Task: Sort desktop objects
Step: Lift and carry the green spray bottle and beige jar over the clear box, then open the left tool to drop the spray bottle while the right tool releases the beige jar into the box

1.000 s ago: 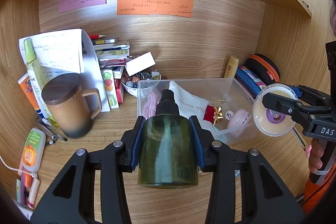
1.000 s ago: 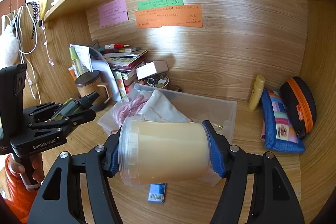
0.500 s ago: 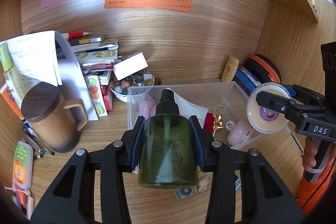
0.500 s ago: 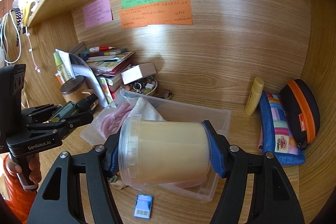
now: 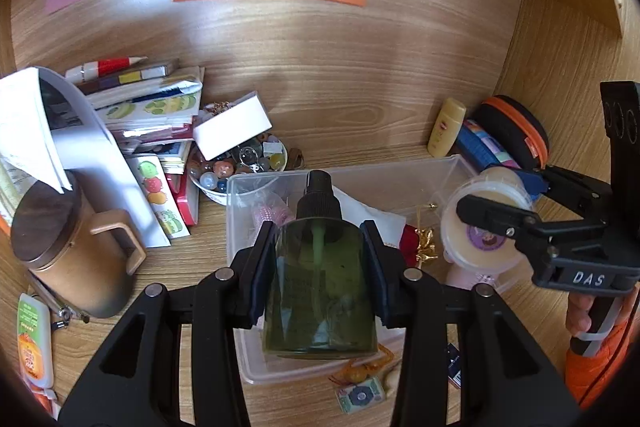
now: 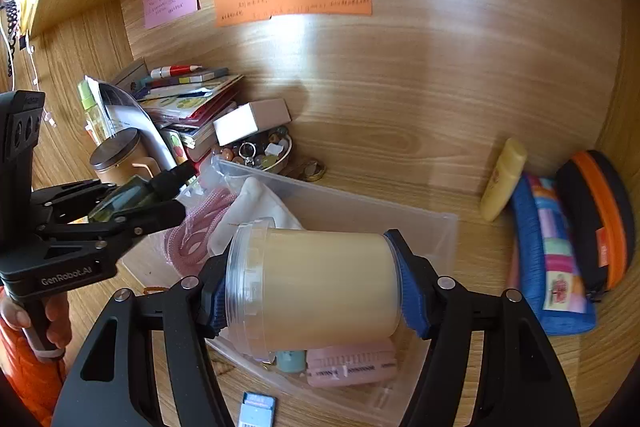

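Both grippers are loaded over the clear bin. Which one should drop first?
Probably right: the right gripper holds the cream jar directly above the clear bin; the left gripper's green bottle hangs over its near edge.

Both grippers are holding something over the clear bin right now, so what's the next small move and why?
Probably lower the left gripper a little and set the green pump bottle into the clear bin. The bottle hangs above the bin's near-left part, while the right gripper holds the cream jar over the other side, so the two look clear of each other.
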Demonstrator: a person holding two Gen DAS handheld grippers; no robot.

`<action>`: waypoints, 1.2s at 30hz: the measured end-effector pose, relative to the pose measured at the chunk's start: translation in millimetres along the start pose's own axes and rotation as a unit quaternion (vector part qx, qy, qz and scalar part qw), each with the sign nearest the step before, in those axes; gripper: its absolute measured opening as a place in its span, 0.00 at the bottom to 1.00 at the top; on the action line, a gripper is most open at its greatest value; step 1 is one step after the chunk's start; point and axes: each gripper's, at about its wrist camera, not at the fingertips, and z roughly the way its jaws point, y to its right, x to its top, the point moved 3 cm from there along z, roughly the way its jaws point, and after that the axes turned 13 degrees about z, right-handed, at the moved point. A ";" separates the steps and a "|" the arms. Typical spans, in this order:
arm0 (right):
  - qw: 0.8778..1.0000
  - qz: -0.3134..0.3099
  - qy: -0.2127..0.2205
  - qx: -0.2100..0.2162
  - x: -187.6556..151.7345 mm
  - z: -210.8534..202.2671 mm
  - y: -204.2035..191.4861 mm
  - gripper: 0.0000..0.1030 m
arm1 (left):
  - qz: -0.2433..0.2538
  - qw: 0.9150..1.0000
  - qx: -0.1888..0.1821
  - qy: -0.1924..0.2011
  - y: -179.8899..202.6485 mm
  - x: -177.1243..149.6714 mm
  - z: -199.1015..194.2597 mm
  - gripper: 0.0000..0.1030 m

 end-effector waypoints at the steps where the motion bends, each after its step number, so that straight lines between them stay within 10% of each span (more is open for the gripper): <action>1: 1.000 0.002 -0.004 0.002 -0.8 3.7 0.3 0.61 | -0.001 1.000 -0.002 -0.003 0.0 -0.4 3.2 0.40; 19: 0.997 0.032 -0.058 -0.025 -14.7 56.2 19.7 0.61 | 0.006 0.999 -0.010 -0.048 1.2 -17.1 42.8 0.41; 36: 0.999 0.024 -0.033 -0.031 -11.5 46.9 19.9 0.68 | 0.029 0.998 -0.006 -0.048 10.6 -18.0 42.5 0.62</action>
